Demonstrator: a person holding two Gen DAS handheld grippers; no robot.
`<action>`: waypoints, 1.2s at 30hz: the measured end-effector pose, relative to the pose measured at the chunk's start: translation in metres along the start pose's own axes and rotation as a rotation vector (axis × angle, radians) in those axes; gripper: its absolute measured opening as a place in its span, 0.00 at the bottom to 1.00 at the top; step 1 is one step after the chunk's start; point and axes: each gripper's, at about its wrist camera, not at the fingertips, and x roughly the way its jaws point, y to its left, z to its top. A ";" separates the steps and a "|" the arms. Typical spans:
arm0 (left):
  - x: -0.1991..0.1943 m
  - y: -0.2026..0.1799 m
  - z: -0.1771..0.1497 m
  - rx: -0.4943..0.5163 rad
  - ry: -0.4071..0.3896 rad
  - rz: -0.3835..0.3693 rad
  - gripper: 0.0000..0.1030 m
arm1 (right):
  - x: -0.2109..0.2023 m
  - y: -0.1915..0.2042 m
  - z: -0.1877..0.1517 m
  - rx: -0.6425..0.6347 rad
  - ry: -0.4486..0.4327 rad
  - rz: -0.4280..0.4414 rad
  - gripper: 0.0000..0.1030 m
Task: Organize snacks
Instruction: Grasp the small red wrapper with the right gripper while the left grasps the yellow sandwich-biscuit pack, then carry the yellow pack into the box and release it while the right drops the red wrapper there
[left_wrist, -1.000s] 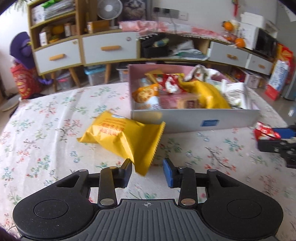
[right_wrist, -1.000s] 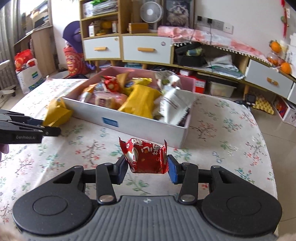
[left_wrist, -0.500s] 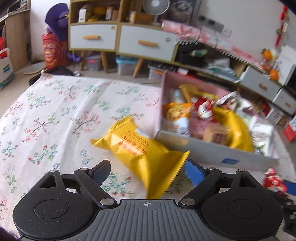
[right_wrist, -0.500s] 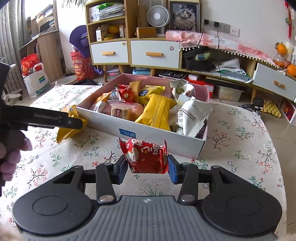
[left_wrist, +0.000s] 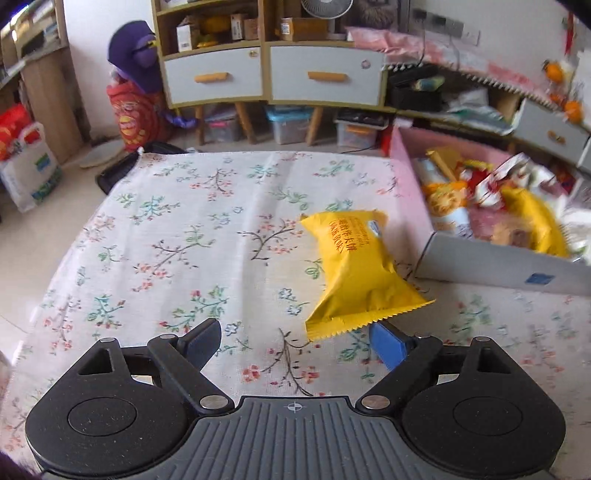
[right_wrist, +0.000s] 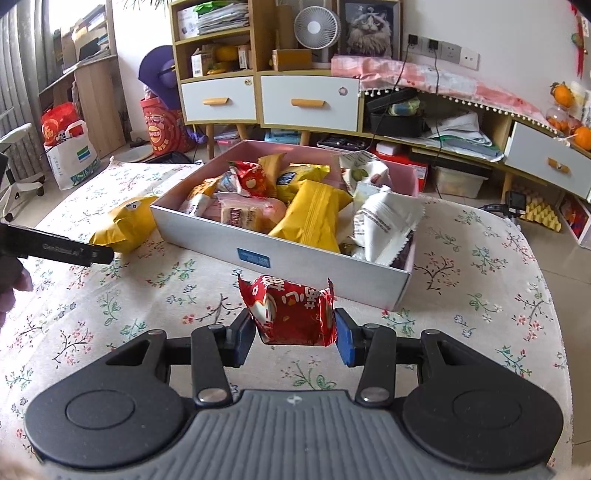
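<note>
The left gripper (left_wrist: 295, 338) has its jaws spread wide, having just been opening, and nothing is pressed between them; the yellow snack packet (left_wrist: 354, 269) lies released on the floral tablecloth (left_wrist: 166, 229), ahead of the jaws and toward the right finger, its serrated lower edge just above that finger's blue pad (left_wrist: 388, 345), though whether the two touch I cannot tell; beyond the right finger and further ahead sits the open box (left_wrist: 487, 264) with its jumble of wrapped snacks, the packet's far side close against the box's near corner. The right gripper (right_wrist: 294, 334) is clenched on a red snack packet (right_wrist: 291, 314), both pads pressing its sides, the packet standing up between the fingers above the cloth; straight ahead of these jaws is the same box (right_wrist: 295, 254), its grey front wall with a blue label facing them, filled with yellow, red and white packets; off to the left of the jaws the yellow snack packet (right_wrist: 125, 223) rests against the box's left end, with the left gripper's dark finger (right_wrist: 62, 251) just in front of it.
</note>
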 end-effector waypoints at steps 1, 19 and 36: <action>-0.003 0.001 0.002 -0.008 -0.007 -0.028 0.86 | 0.000 0.001 0.000 -0.001 0.000 0.003 0.41; 0.038 -0.026 0.023 0.009 -0.022 -0.060 0.43 | 0.006 0.013 0.004 -0.004 0.006 0.026 0.41; -0.001 -0.011 0.026 -0.076 -0.093 -0.051 0.34 | -0.003 0.020 0.013 -0.004 -0.040 0.022 0.41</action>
